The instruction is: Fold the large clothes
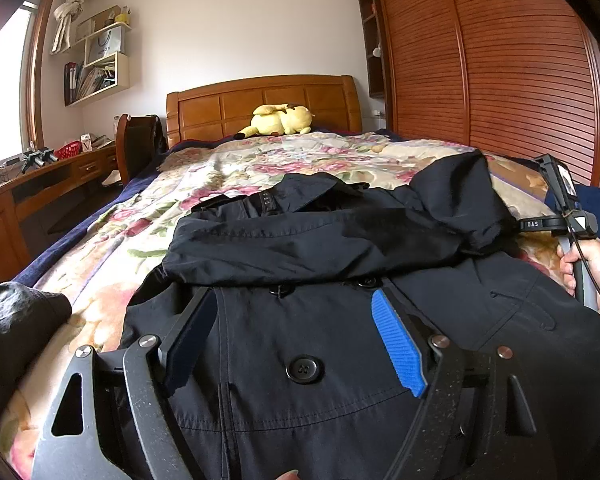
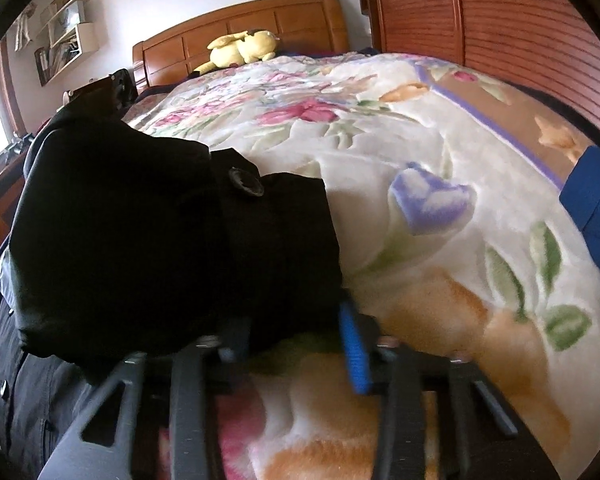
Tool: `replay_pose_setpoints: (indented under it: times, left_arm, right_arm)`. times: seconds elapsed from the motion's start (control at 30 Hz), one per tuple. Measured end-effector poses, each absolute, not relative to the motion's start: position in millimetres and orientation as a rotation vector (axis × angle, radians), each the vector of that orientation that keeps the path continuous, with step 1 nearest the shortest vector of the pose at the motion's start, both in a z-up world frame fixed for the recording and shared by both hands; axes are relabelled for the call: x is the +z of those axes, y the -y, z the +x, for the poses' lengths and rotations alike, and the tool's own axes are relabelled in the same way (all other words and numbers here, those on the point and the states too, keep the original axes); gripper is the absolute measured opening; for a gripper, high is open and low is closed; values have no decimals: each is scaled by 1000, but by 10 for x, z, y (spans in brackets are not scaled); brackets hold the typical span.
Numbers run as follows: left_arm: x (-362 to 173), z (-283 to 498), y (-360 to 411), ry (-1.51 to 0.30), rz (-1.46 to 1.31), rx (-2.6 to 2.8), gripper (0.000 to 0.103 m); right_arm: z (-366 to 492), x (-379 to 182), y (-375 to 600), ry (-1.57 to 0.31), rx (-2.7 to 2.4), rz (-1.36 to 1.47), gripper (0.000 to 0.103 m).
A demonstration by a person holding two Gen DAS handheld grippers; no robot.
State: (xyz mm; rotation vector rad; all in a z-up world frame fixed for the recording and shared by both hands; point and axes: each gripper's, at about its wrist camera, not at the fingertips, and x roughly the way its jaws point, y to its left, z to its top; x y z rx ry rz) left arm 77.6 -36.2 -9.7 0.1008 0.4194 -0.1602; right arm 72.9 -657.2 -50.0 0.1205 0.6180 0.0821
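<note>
A black double-breasted trench coat [image 1: 340, 360] lies front-up on the bed's floral fleece blanket [image 1: 260, 160], its thin, smooth woven cloth showing fine stitched seams and round glossy black buttons [image 1: 303, 369]. Its long axis runs from the near edge of the bed toward the wooden headboard [image 1: 264, 100], collar end farthest away, and one sleeve [image 1: 340, 240] is folded crosswise over the chest, lying left to right across the body. In the right wrist view the sleeve's cuff end [image 2: 180, 240] bulks up dark and rumpled, with a strap and one button on it, resting at the coat's edge against the plush blanket [image 2: 440, 260]. The left gripper [image 1: 300, 340] hangs over the coat's front with its jaws well apart, the ribbed blue pad [image 1: 398, 346] on one finger and a dark pad on the other, nothing pinched between them. The right gripper [image 2: 296, 340] sits at the cuff with its fingers drawn in around the black fabric; the picture is blurred there, so I cannot tell whether the pads actually press on the cloth. A hand [image 1: 588, 268] grasps the right gripper's handle at the far right of the left wrist view. A yellow plush toy [image 1: 280, 120] lies by the headboard, and slatted wooden wardrobe doors [image 1: 500, 60] stand alongside the bed.
</note>
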Motion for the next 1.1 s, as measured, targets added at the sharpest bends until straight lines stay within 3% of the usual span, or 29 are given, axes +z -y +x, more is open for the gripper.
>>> replay_pose_setpoints:
  times: [0.37, 0.77, 1.03, 1.1]
  left_arm:
    - [-30, 724, 203, -436, 41, -210, 81]
    - [128, 440, -91, -389, 81, -203, 81]
    - [178, 306, -486, -387, 50, -157, 81]
    - [167, 293, -584, -392, 32, -147, 81]
  right_arm:
    - [348, -237, 6349, -504, 117, 55, 8]
    - [-267, 591, 5283, -330, 312, -92, 7]
    - [-516, 580, 4456, -416, 524, -171, 8]
    - [-540, 476, 4312, -480, 571, -161, 13]
